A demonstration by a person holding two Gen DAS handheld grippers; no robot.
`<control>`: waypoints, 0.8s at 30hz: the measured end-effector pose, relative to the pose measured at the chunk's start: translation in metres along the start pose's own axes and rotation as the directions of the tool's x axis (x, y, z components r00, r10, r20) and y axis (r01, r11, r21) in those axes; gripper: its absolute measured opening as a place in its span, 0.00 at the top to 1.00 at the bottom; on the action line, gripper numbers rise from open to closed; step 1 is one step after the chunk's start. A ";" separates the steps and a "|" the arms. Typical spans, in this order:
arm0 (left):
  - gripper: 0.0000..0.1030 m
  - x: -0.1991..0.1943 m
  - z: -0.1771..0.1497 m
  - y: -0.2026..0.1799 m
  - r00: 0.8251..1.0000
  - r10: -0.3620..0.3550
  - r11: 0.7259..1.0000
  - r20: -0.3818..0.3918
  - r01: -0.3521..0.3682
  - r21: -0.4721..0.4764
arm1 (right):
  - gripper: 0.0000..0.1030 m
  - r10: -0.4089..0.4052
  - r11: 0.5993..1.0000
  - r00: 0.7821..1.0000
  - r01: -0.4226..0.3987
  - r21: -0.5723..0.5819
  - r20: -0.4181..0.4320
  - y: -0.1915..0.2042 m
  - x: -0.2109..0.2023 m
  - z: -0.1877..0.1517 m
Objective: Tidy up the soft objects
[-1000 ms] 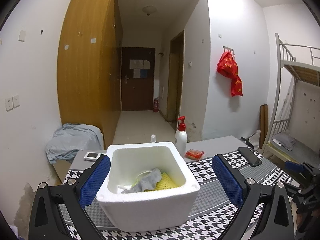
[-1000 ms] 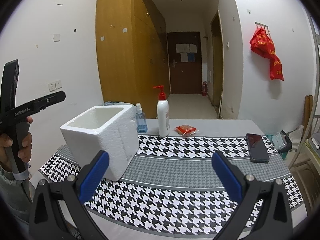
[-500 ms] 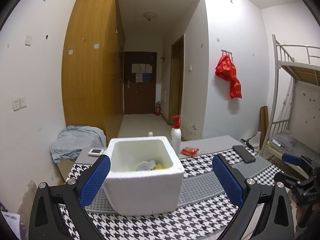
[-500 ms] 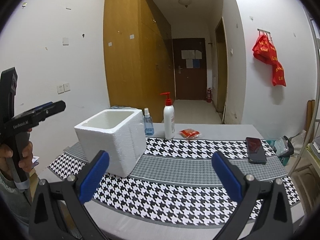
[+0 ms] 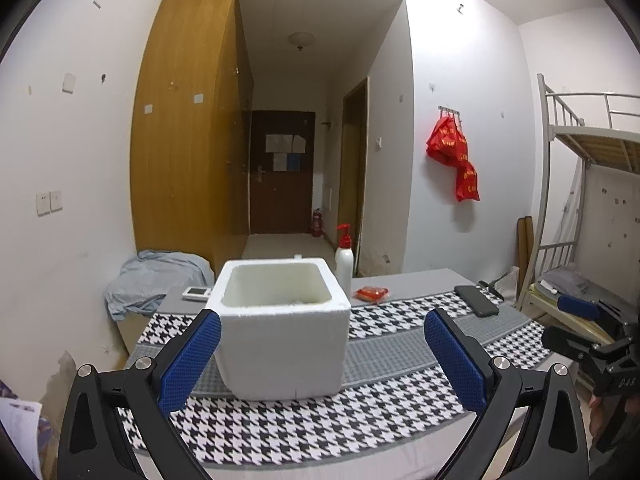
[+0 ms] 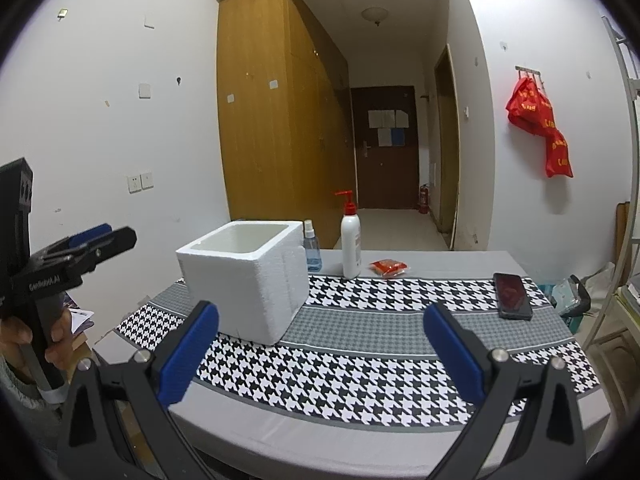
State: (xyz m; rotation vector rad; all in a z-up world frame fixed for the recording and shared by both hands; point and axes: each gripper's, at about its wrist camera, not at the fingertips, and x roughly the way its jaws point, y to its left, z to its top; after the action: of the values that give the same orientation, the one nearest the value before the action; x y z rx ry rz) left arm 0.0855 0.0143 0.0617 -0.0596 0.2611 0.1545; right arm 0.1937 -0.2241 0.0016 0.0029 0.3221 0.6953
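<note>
Left gripper (image 5: 320, 356): jaws spread wide, blue pads (image 5: 190, 360) clear of everything, nothing held, nothing touched. Raised above the near edge of the table, aimed straight at the white foam box (image 5: 282, 332), which sits framed between the two fingers but well beyond them. Seen from the right wrist view as a black tool at the far left, gripped by a hand (image 6: 24, 340).

Right gripper (image 6: 320, 356): likewise wide open, empty, pads in the air over the near edge of the houndstooth tablecloth (image 6: 360, 364), touching nothing. Pointed toward the middle of the table, with the foam box ahead and to its left.

Foam box upright on the left part of the cloth, open mouth facing up, roughly cube-shaped with no clear long axis, one flat side turned toward the left gripper. Interior mostly hidden from this low angle; only a faint grey scrap (image 5: 298, 301) visible just inside the near rim, too little to identify.

Just behind the box, a small blue spray bottle (image 6: 311, 246) and a white pump bottle with a red top (image 6: 351, 242). Right of those, a red packet (image 6: 388, 267) on the bare grey tabletop. Farther right, a dark phone (image 6: 512, 296) lying flat on the cloth, long axis running away from the cameras
</note>
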 end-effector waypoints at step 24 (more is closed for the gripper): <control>0.01 -0.036 -0.053 -0.013 1.000 -0.007 0.999 0.004 0.007 -0.032 | 0.00 0.019 0.999 1.000 -0.019 -0.030 0.001 0.026 -0.022 -0.034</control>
State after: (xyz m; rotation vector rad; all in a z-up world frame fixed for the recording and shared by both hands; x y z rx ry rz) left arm 0.0396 -0.0075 0.0203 -0.0919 0.2541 0.1518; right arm 0.1516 -0.2213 -0.0219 -0.0222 0.3108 0.7190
